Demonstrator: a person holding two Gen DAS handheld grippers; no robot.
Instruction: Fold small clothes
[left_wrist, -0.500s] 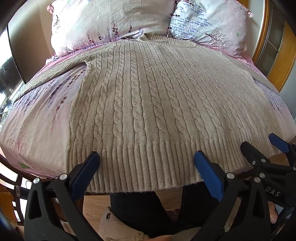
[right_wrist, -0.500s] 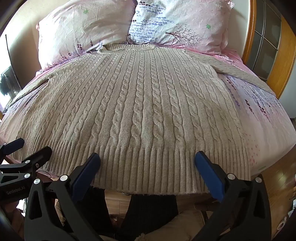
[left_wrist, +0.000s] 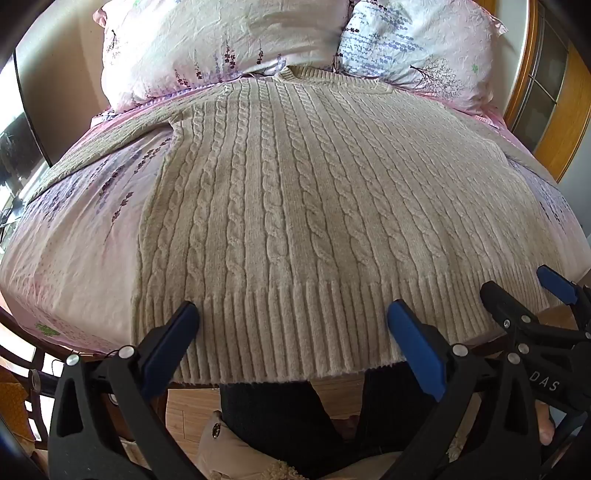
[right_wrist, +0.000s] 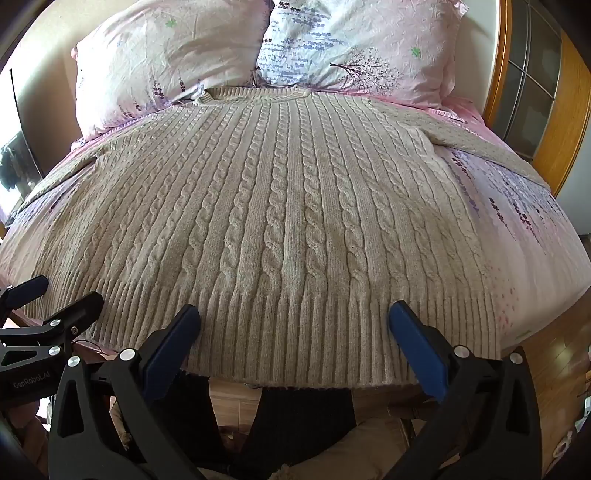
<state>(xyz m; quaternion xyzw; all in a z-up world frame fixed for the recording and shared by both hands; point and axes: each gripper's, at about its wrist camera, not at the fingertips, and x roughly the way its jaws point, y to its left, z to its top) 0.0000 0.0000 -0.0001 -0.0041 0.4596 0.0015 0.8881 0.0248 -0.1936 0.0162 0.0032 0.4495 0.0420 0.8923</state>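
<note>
Left wrist view: beige cable-knit sweater flat on pink bed sheet, filling frame centre, ribbed hem at lower centre. Left gripper over the hem, fingers spread wide, nothing between them.

Right wrist view: right gripper likewise spread apart over the hem; two pillows across the top.

Sweater flat on bed, collar far by 2 pillows. R gripper wide open over near hem; L gripper near left.
</note>
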